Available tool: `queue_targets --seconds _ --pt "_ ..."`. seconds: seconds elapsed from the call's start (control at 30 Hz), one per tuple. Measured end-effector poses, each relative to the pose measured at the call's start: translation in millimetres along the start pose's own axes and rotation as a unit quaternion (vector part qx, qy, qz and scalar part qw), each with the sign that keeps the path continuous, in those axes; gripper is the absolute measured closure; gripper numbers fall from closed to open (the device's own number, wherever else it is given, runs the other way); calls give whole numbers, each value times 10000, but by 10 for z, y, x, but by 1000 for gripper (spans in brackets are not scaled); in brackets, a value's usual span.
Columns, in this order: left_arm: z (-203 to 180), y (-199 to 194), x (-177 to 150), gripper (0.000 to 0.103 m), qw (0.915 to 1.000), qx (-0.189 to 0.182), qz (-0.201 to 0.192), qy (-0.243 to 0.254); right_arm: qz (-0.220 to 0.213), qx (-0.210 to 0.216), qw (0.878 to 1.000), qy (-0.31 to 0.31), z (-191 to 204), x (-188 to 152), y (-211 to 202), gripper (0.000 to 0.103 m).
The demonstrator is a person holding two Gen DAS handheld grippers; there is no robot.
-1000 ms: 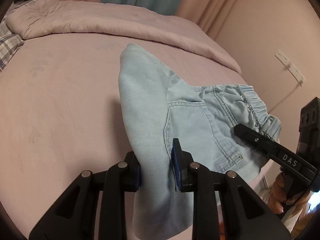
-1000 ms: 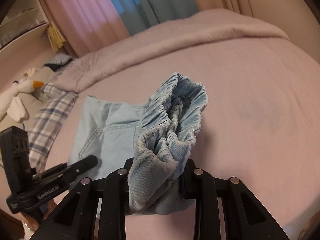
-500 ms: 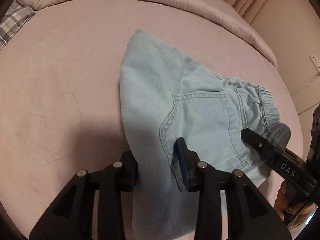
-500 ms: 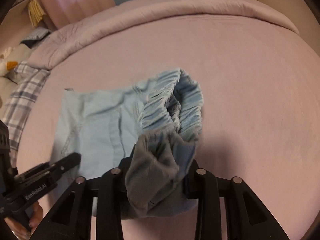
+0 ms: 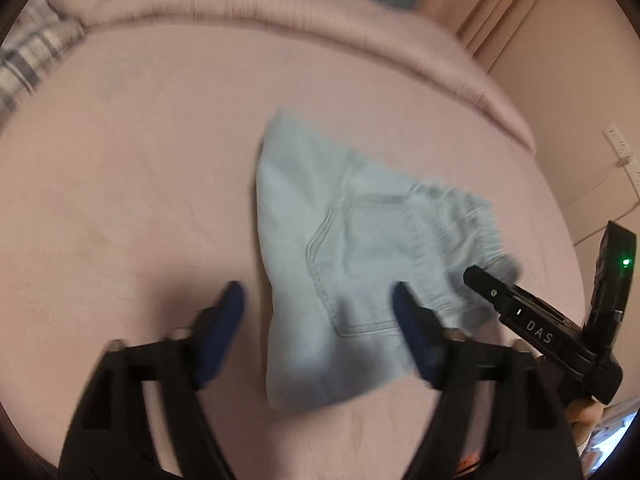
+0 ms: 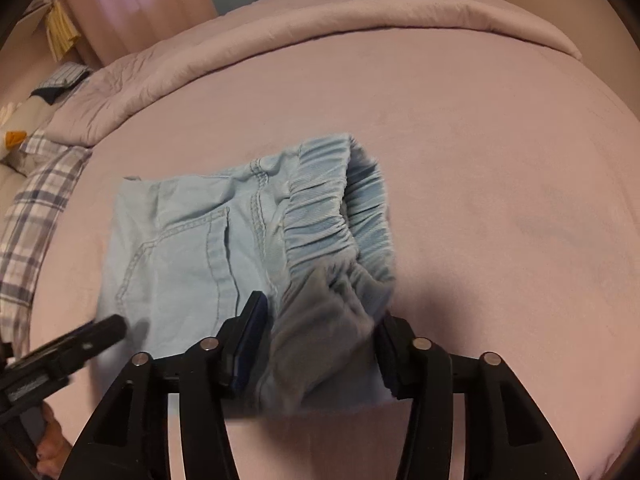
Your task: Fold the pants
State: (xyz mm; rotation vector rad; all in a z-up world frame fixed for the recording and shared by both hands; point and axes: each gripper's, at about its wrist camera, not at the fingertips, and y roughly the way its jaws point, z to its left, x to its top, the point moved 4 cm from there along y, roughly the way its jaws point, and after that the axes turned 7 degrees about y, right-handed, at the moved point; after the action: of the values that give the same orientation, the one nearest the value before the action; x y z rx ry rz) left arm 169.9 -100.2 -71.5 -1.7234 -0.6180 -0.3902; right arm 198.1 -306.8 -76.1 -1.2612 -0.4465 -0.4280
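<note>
Light blue denim pants [image 5: 352, 256] lie folded into a small bundle on the pink bed [image 5: 120, 184], back pocket up. My left gripper [image 5: 318, 308] is open, its fingers straddling the near folded edge just above the cloth. In the right wrist view the pants [image 6: 192, 252] lie flat at left with the elastic waistband [image 6: 336, 216] bunched up. My right gripper [image 6: 320, 320] is open, with the waistband fabric loose between its fingers. The right gripper also shows in the left wrist view [image 5: 536, 320], and the left gripper in the right wrist view [image 6: 72, 344].
A rolled pink duvet [image 6: 320, 28] runs along the far side of the bed. A plaid pillow [image 6: 32, 216] lies at the left. A wall with a socket strip [image 5: 620, 148] and cable stands at the right. Curtains hang behind.
Both grippers have opened and let go of the pants. The bundle has dropped flat onto the bed, and the left gripper has pulled back a little.
</note>
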Motion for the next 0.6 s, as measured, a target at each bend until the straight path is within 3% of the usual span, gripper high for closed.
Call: queue_targets --seconds 0.07,0.13,0.17,0.33,0.43,0.6 --pt "-63 -316 60 11 9993 112 -323 141 -264 16 9996 -52 16 15 -228 42" --pt "-90 -558 76 4 9980 86 -603 194 -510 35 9986 -103 43 28 -463 21" --pt "-118 -695 94 0 9969 48 -760 212 -670 51 9976 -152 74 36 -603 20" --pt "-207 -1148 29 1 9921 206 -1196 309 -1272 76 9915 -246 189 32 -1200 11" --pt "-228 -1223 -91 1 9916 334 -1179 401 -1377 256 9899 -212 220 -32 -1374 11" --pt "-231 -1246 -250 1 9924 469 -1038 468 -1404 145 9895 -310 317 -103 -1354 11"
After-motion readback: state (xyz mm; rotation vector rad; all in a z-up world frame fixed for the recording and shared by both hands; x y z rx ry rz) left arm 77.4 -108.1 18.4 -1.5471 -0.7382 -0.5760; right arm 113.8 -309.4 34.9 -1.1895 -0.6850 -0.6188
